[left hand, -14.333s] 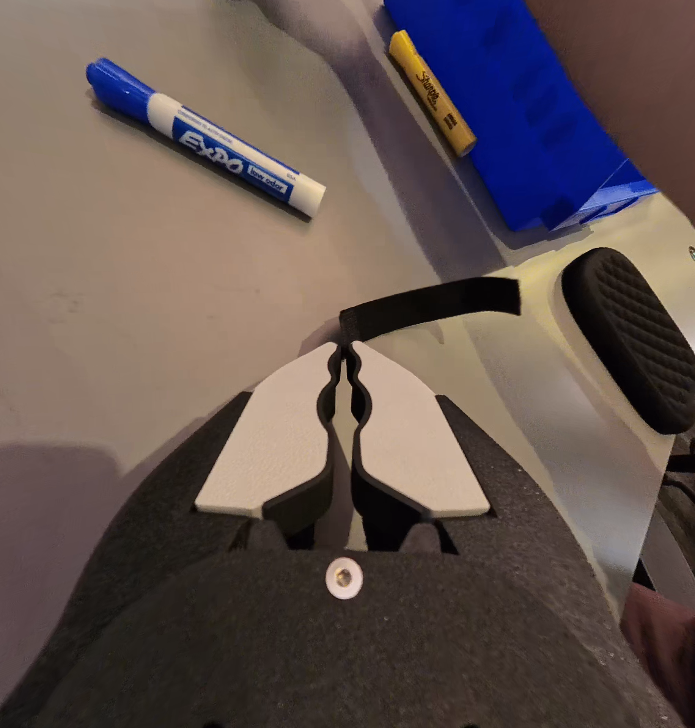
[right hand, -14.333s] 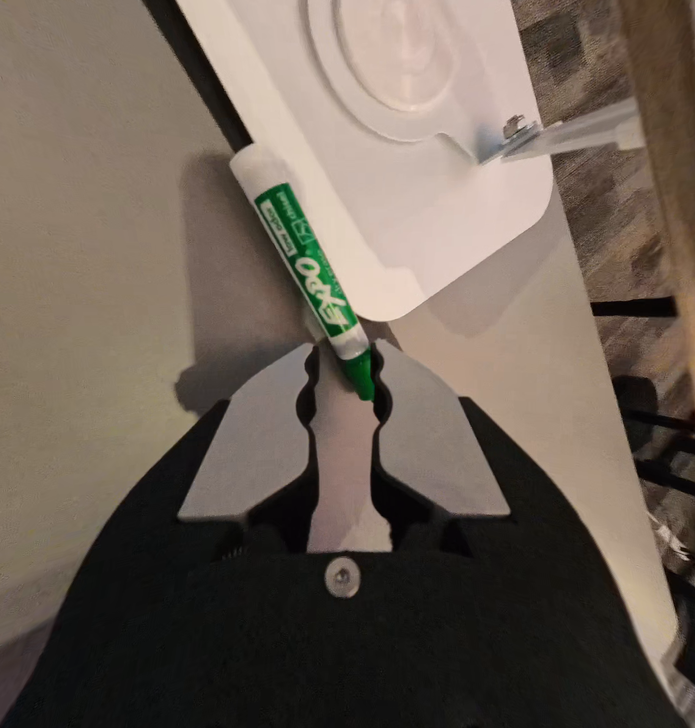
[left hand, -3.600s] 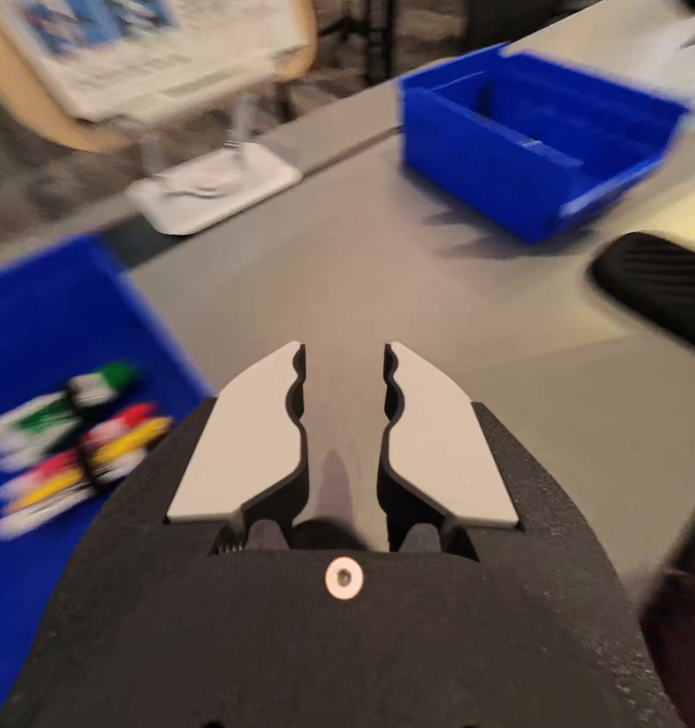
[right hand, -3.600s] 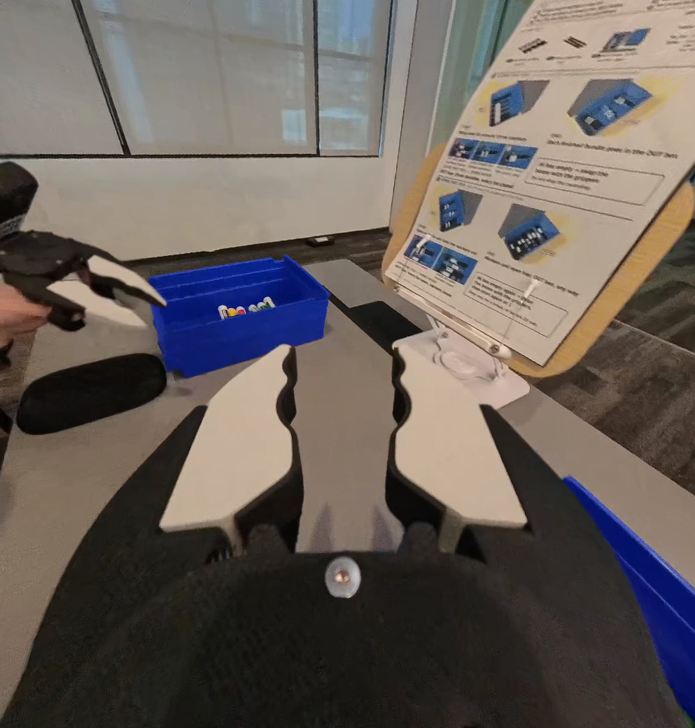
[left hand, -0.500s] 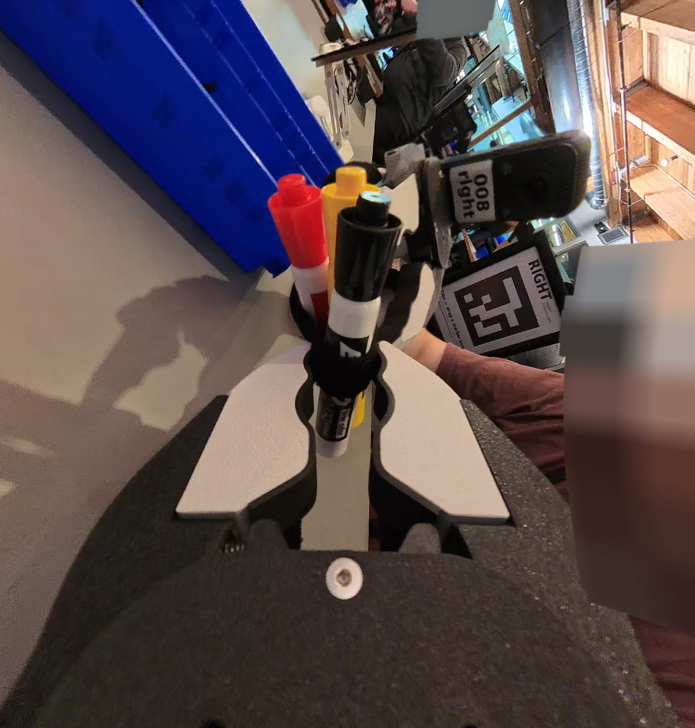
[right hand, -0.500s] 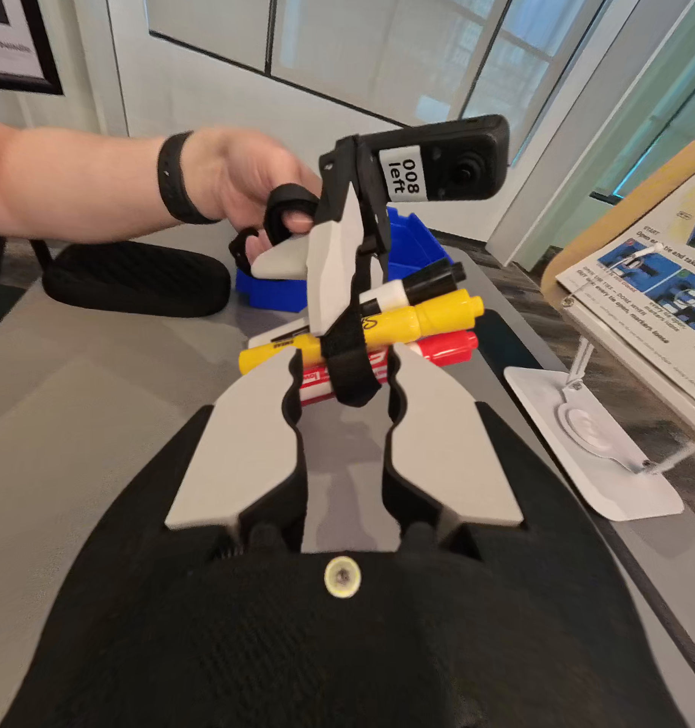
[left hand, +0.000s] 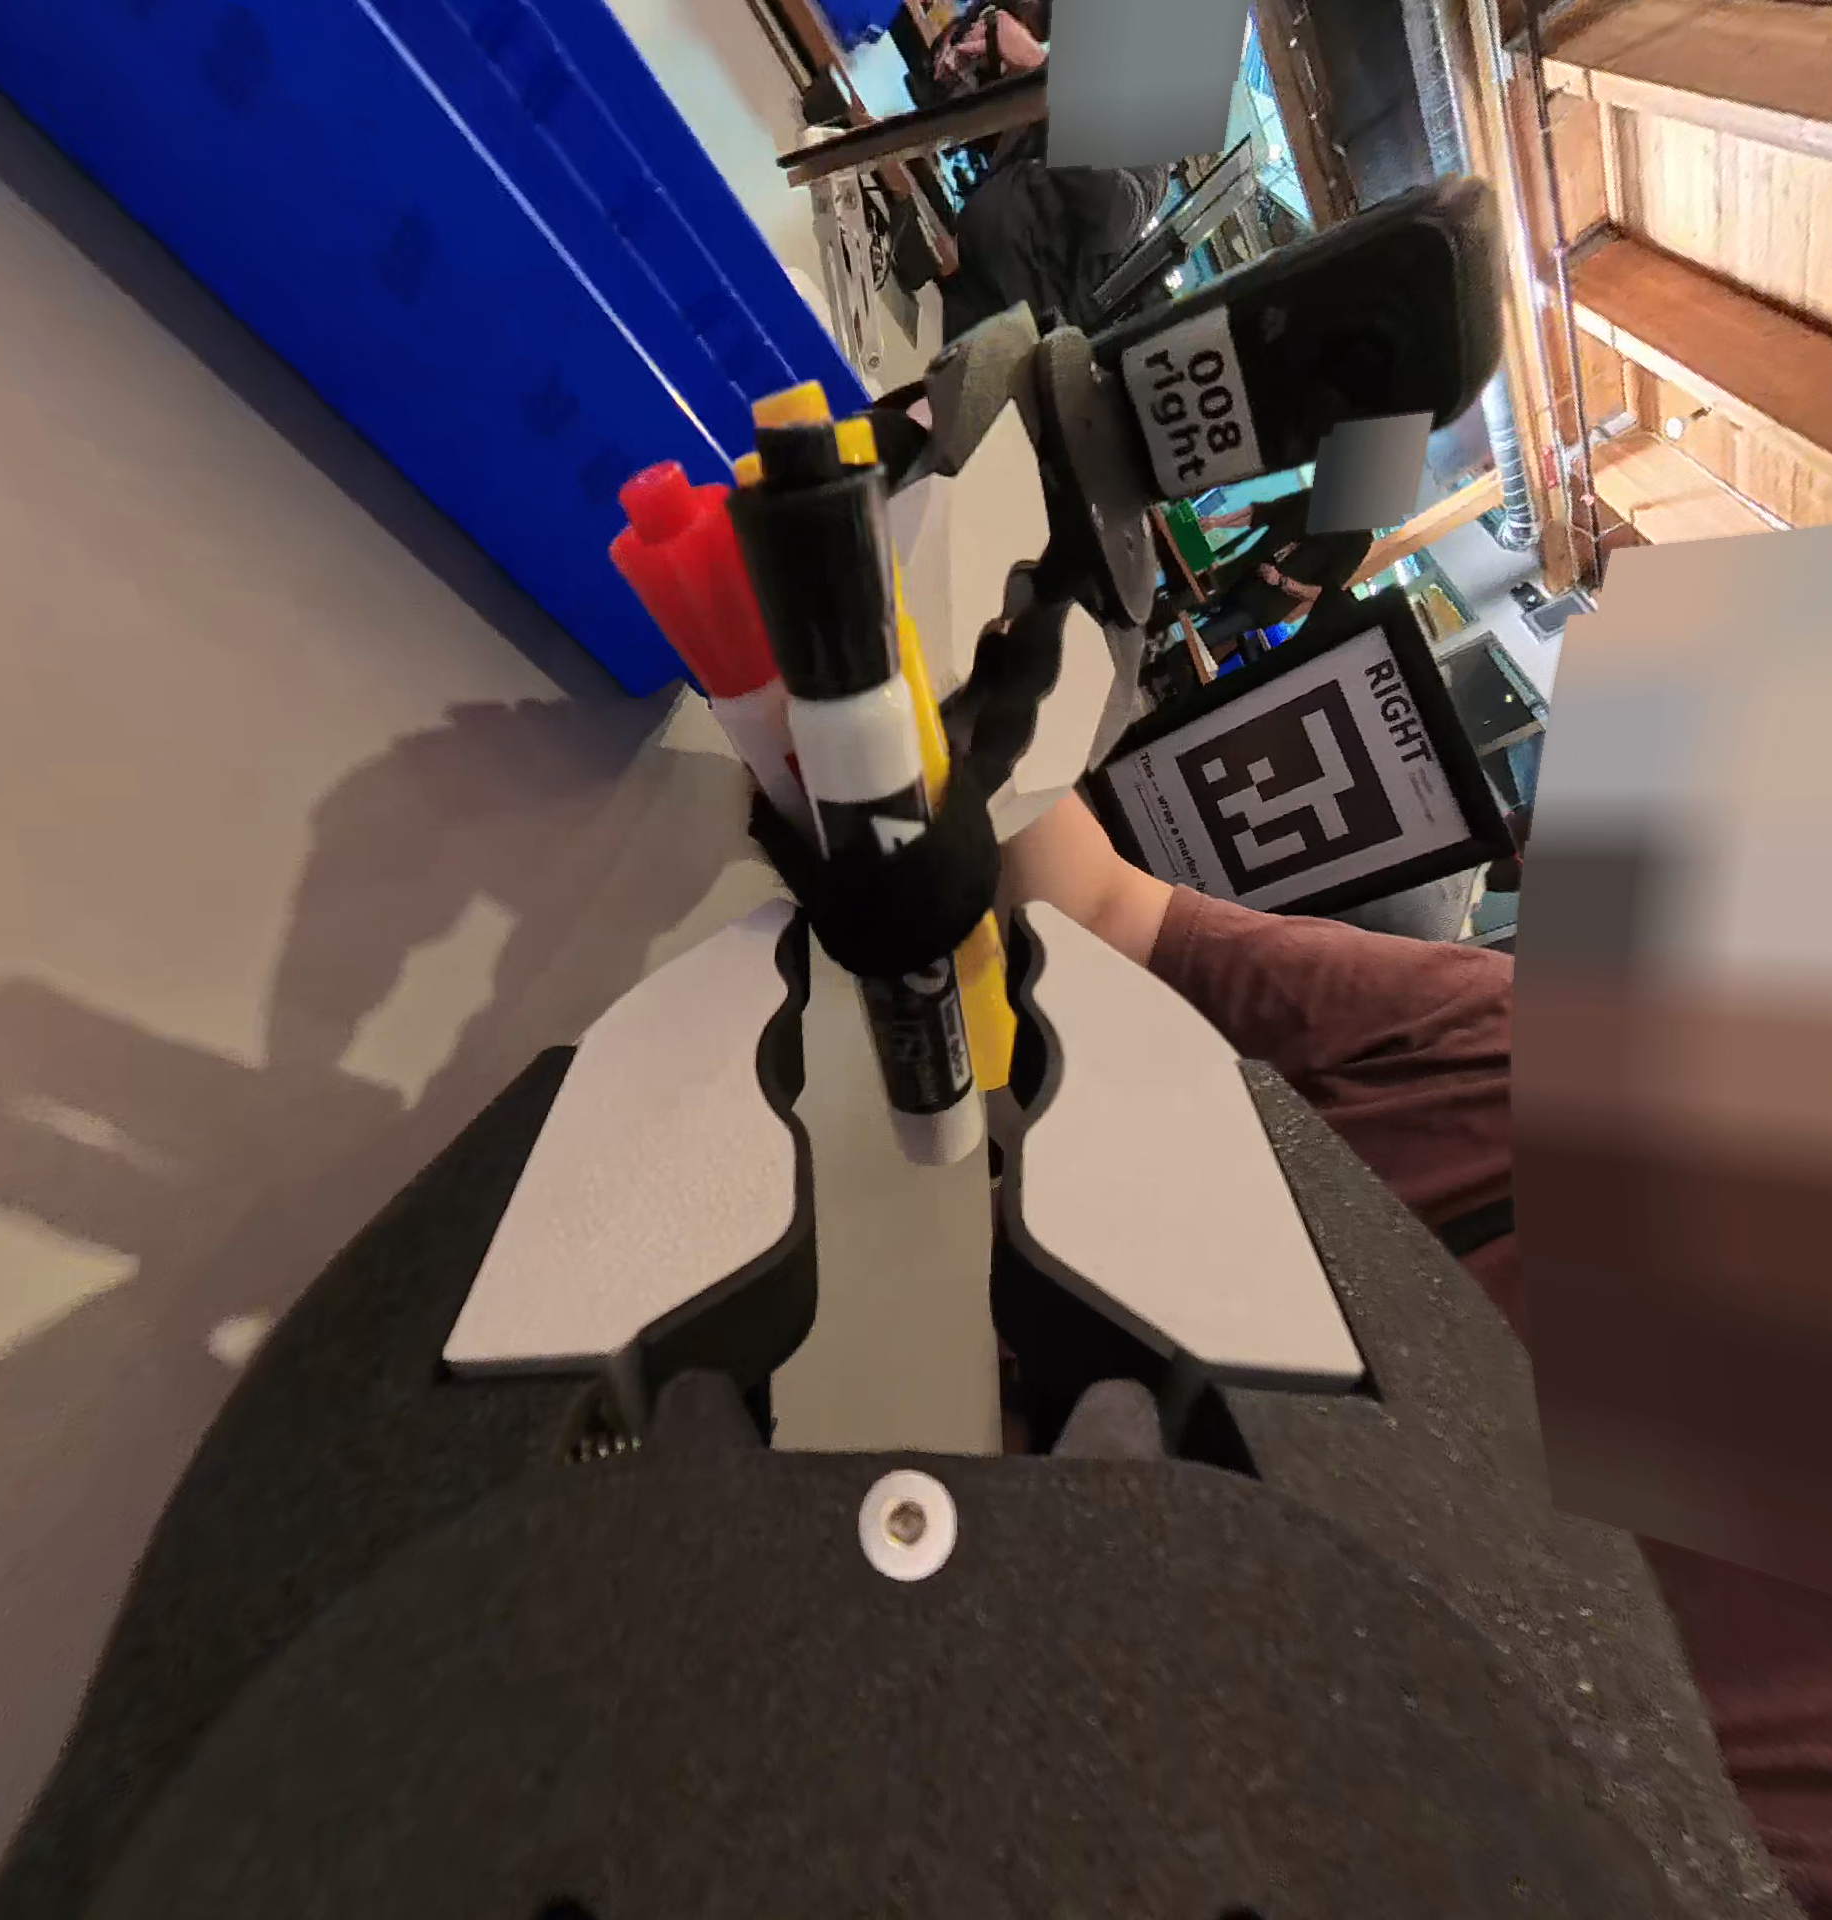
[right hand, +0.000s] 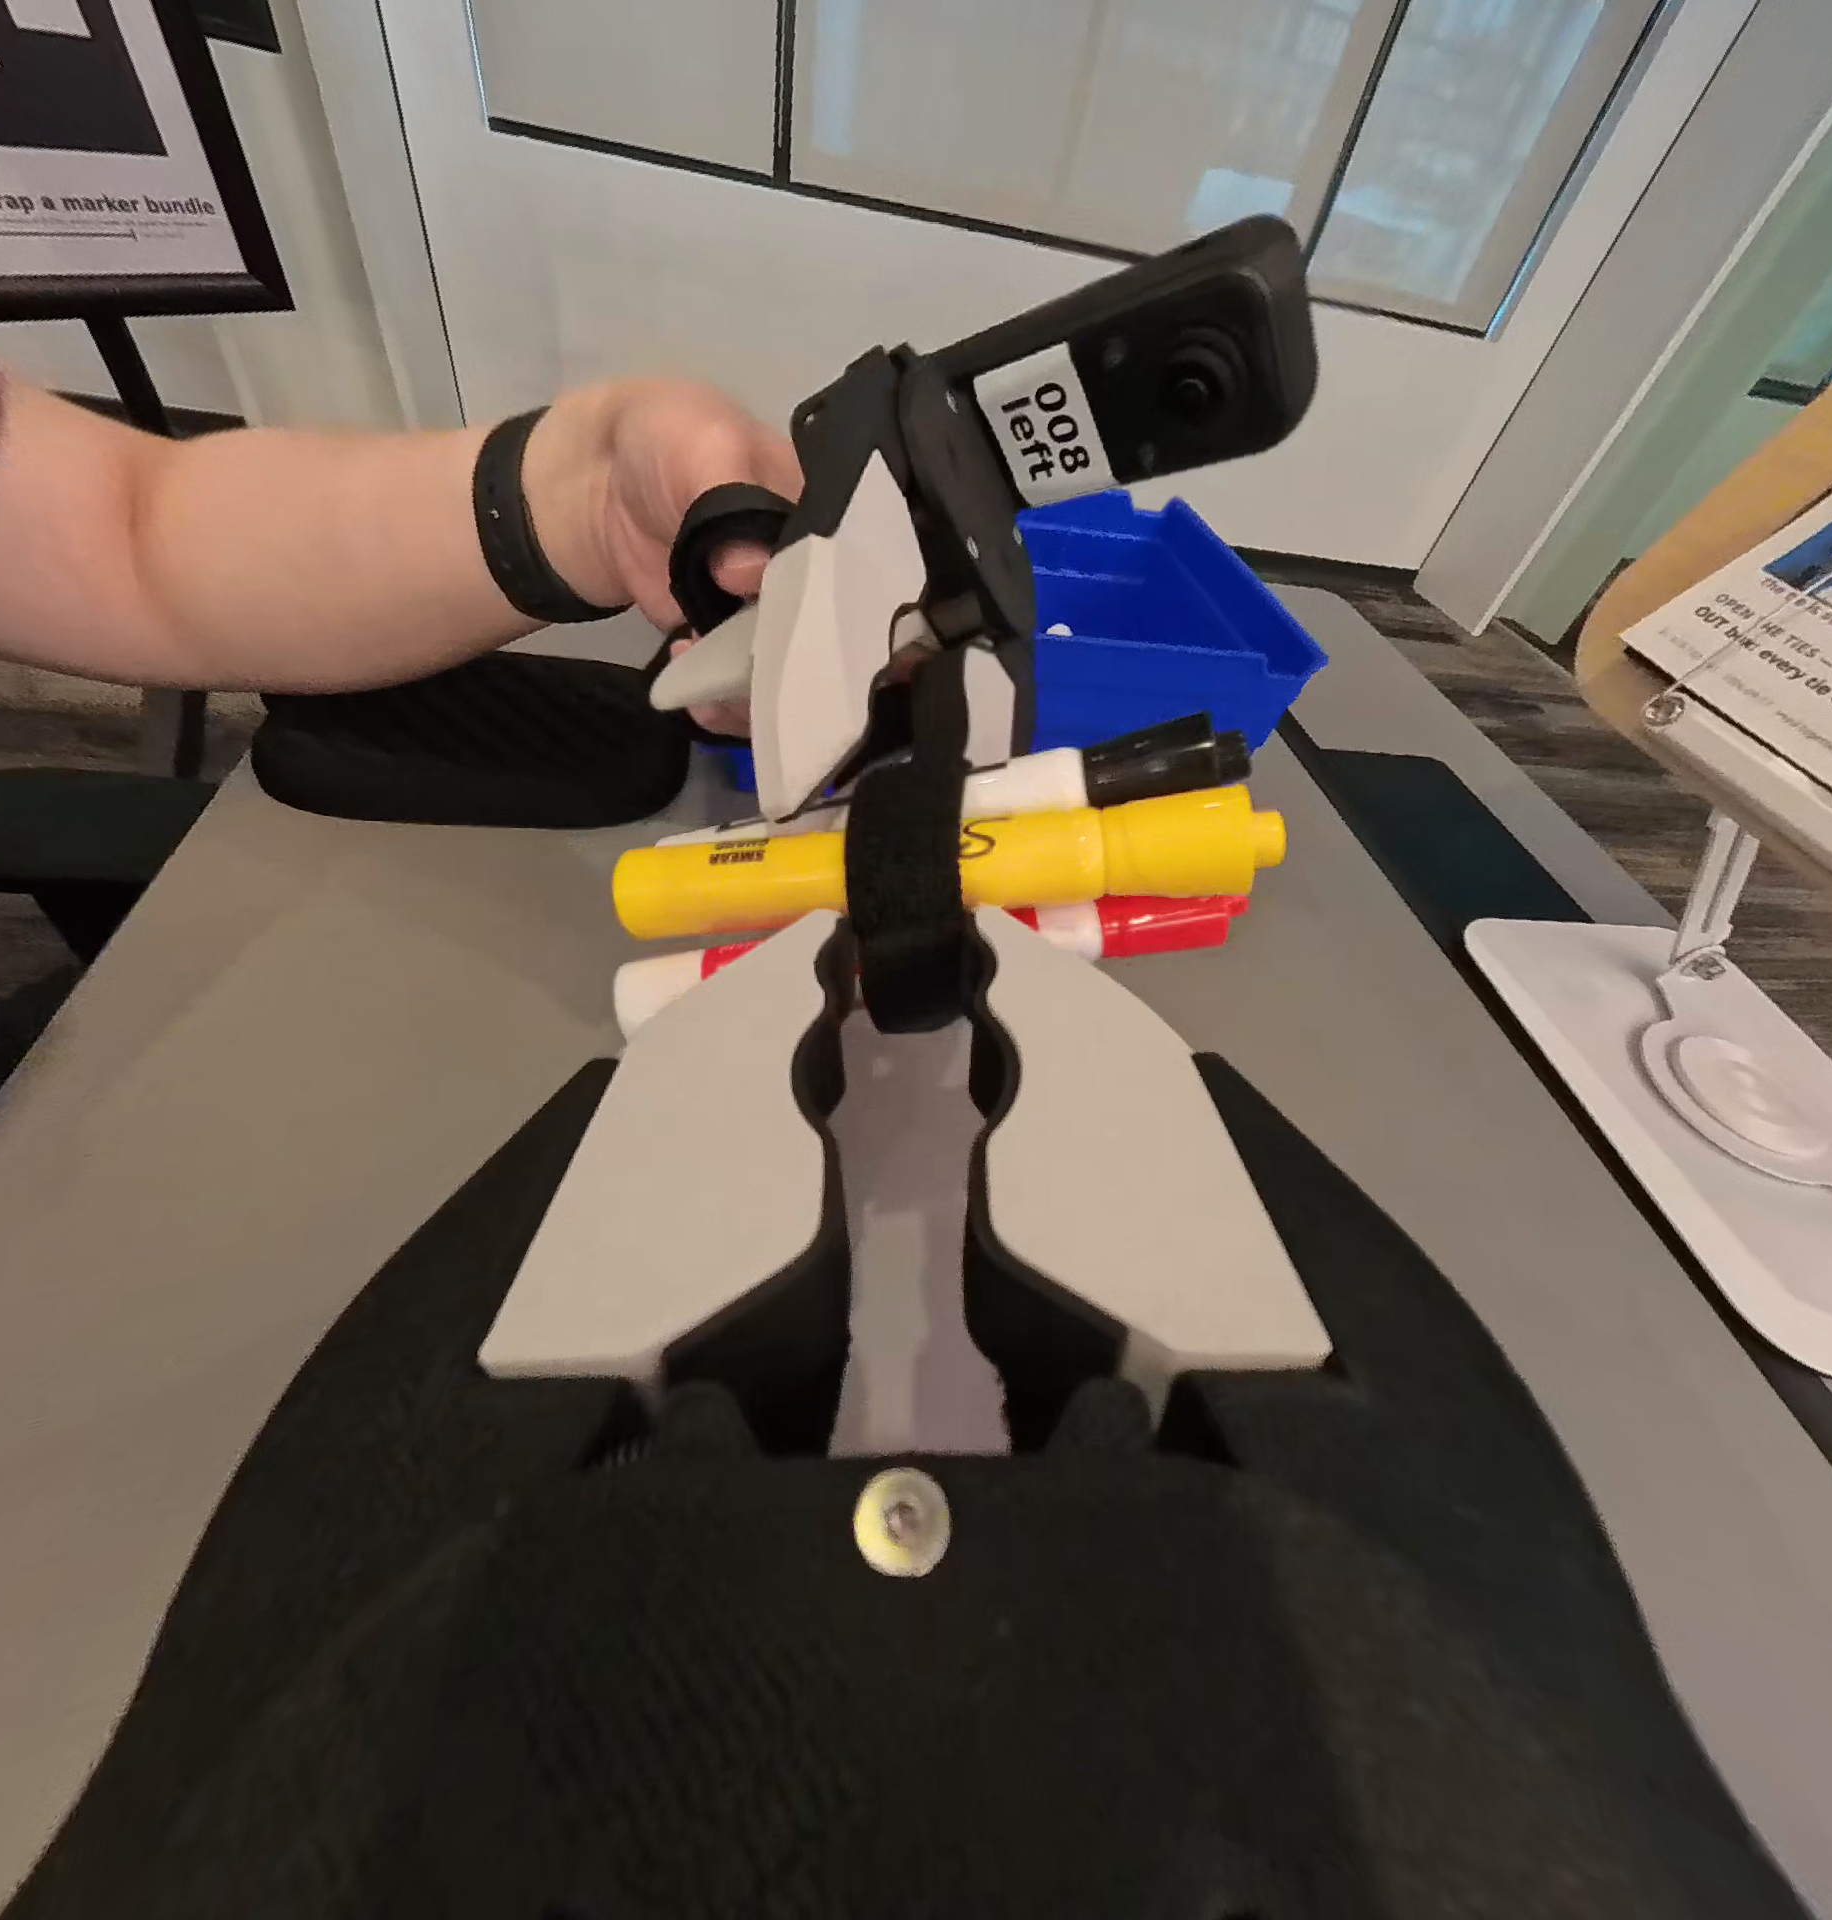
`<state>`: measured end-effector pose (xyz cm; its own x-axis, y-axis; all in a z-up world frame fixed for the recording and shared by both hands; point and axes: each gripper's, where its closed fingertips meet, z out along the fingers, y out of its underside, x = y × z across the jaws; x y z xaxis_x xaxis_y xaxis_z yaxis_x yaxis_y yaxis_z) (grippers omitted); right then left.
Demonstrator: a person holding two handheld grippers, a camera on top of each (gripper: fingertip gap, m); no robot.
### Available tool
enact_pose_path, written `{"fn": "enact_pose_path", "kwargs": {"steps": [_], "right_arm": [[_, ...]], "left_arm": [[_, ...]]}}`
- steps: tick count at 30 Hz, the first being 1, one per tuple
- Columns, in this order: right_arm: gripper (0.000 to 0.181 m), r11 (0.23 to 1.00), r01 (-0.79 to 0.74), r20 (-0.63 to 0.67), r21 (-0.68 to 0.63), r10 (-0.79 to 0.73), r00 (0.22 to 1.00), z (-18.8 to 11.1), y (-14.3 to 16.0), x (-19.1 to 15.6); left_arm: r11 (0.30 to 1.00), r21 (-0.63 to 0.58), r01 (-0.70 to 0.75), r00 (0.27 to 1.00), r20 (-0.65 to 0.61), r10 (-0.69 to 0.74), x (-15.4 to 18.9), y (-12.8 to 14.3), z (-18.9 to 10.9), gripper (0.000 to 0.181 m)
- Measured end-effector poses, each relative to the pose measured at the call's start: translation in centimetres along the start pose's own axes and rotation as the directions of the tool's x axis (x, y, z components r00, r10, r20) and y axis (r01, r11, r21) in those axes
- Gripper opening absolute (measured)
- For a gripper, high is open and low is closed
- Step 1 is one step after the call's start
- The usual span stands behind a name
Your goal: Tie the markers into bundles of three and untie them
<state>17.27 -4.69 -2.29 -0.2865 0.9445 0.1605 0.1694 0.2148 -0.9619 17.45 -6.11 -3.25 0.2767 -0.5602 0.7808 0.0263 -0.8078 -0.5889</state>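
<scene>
Since half a second ago the bundle [right hand: 943,862] sits closer; your left hand-held gripper [left hand: 907,951] clamps its markers, your right hand-held gripper [right hand: 907,961] pinches the black strap [right hand: 907,935], so peel steadily.

Grey table [right hand: 268,1039]; black padded rest [right hand: 455,738]; white stand base [right hand: 1670,1091].

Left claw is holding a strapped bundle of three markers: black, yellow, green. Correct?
Not quite. The third marker is a red marker, not green; the right wrist view shows it beneath the yellow marker. The rest stands: the left claw holds the bundle, with the black marker on top and a black strap around all three.
</scene>
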Motion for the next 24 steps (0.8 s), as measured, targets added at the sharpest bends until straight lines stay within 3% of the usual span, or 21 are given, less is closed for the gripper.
{"fn": "enact_pose_path", "kwargs": {"steps": [1, 8, 15, 24], "right_arm": [[0.020, 1.000, 0.007, 0.004, 0.001, -0.007, 1.000, 0.0, -0.1, -0.1], [0.019, 0.998, 0.044, 0.029, -0.041, -0.043, 0.999, 0.8, 1.3, -0.6], [0.019, 0.987, 0.048, 0.046, -0.155, -0.041, 0.998, 2.2, 3.9, -0.9], [0.032, 0.943, -0.041, 0.012, -0.331, 0.047, 0.999, 3.9, 8.2, -0.6]], "left_arm": [[1.000, 0.002, -0.024, 1.000, 0.006, 0.024, 0.1, 0.1, -0.1, 0.036], [0.987, -0.047, -0.155, 0.975, 0.155, 0.161, -1.3, 1.1, -0.5, 0.027], [0.987, -0.062, -0.146, 0.947, 0.281, 0.157, -3.2, 2.2, -1.1, 0.020], [0.966, -0.221, -0.134, 0.815, 0.530, 0.234, -7.9, 4.4, -2.8, 0.017]]}}
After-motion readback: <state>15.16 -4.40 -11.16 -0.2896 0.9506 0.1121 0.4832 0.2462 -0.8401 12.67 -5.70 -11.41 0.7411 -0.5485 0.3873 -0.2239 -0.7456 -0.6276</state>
